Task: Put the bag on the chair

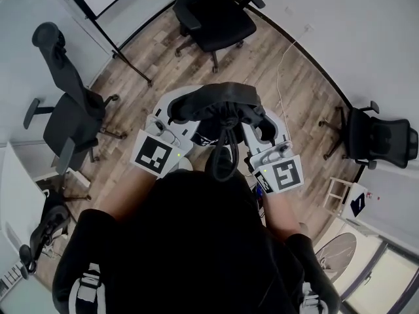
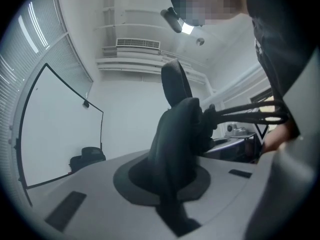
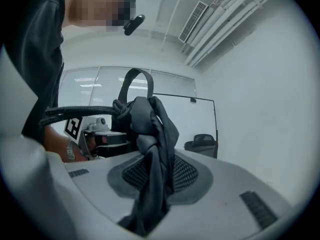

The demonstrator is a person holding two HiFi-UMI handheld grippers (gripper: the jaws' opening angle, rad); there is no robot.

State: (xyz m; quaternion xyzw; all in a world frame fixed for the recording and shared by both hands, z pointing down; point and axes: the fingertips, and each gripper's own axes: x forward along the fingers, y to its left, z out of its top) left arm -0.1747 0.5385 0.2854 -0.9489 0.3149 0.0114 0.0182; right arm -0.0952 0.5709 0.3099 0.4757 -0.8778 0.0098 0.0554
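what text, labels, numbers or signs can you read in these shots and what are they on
No readable words or numbers anywhere.
left marker cube, right marker cube: black-and-white square patterns only, no letters.
white box: a dark blue mark, too small to read.
bag: no print visible.

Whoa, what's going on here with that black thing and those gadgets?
A person is carrying a black bag with two hand-held tools. The left tool and the right tool are each clamped on a fold of its fabric, holding it up in the air. It is not yet on the office chair ahead.
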